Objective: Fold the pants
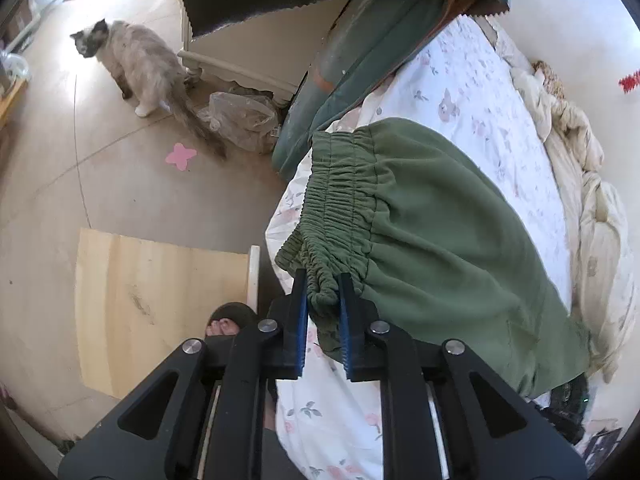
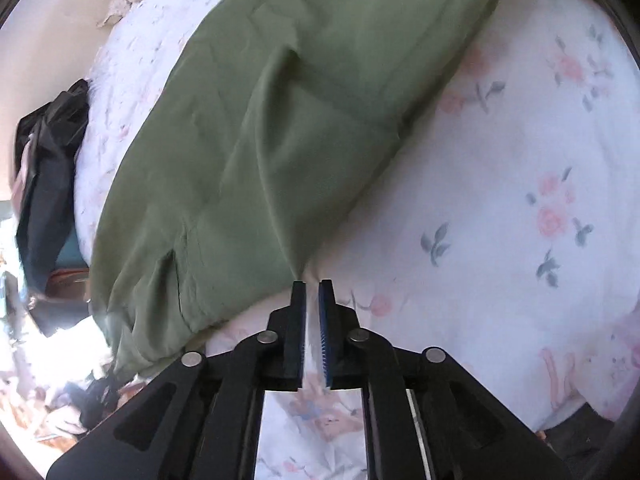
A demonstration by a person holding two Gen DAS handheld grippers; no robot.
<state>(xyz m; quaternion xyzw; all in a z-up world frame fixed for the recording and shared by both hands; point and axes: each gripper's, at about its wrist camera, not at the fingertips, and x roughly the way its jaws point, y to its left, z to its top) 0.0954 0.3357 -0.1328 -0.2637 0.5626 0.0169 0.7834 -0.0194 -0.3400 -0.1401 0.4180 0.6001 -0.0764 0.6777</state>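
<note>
Green pants (image 1: pixel 432 220) lie on a bed with a white floral sheet (image 1: pixel 472 80). Their gathered elastic waistband (image 1: pixel 340 200) hangs near the bed's edge. My left gripper (image 1: pixel 323 288) is shut on the near corner of the waistband. In the right wrist view the pants (image 2: pixel 256 140) stretch from upper right to lower left across the sheet (image 2: pixel 500 200). My right gripper (image 2: pixel 313 283) is nearly closed with a narrow gap; a pulled-up point of the green fabric meets its tips, and whether it is pinched is unclear.
A cat (image 1: pixel 136 60) stands on the floor beside a plastic bag (image 1: pixel 240 116) and a wooden board (image 1: pixel 156 308). A foot in a slipper (image 1: pixel 228 320) is by the bed. Cream bedding (image 1: pixel 580 184) lies along the far side. Dark clothes (image 2: pixel 48 160) lie at the bed's left.
</note>
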